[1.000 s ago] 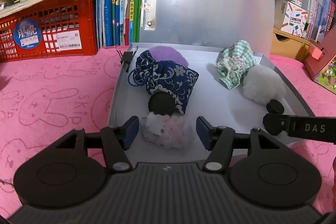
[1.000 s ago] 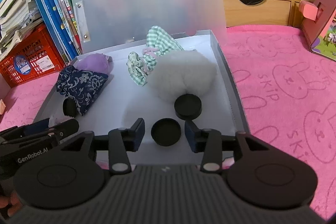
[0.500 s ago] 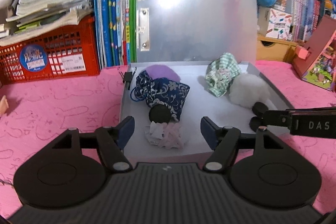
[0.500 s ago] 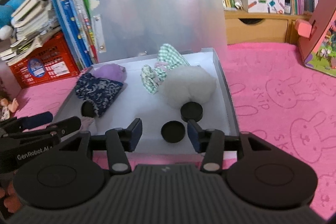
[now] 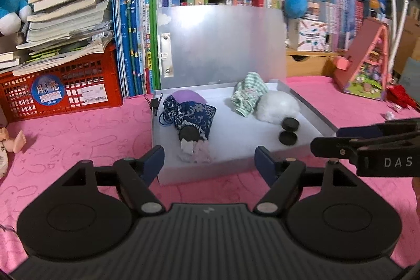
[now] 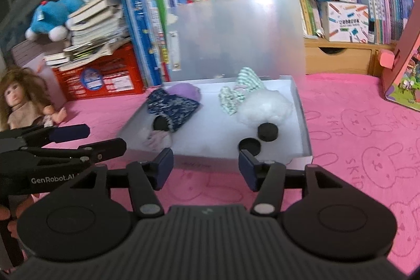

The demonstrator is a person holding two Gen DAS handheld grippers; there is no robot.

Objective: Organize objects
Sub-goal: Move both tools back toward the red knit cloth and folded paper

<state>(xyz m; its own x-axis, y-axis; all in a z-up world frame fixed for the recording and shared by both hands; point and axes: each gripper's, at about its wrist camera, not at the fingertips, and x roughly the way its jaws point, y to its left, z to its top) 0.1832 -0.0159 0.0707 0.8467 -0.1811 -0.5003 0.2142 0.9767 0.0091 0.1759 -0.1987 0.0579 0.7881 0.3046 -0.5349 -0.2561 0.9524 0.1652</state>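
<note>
both tongs, left (image 5: pixel 209 159) and right (image 6: pixel 204 165), apart and empty short of the box (image 5: pixel 236 164). risk: upright lid (image 5: pixel 223 43) drops if bumped; black discs (image 5: pixel 288 131) may roll.

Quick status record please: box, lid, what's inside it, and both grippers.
box: shallow grey box on the pink cloth
lid: frosted lid open, standing upright at the back
left side: navy floral pouch in front of purple item, black disc at its near end, pale pink fluffy item nearest
right side: green checked cloth, white pom-pom, two black discs
left gripper: open, empty, short of the box
right gripper: open, empty, short of the box
</note>
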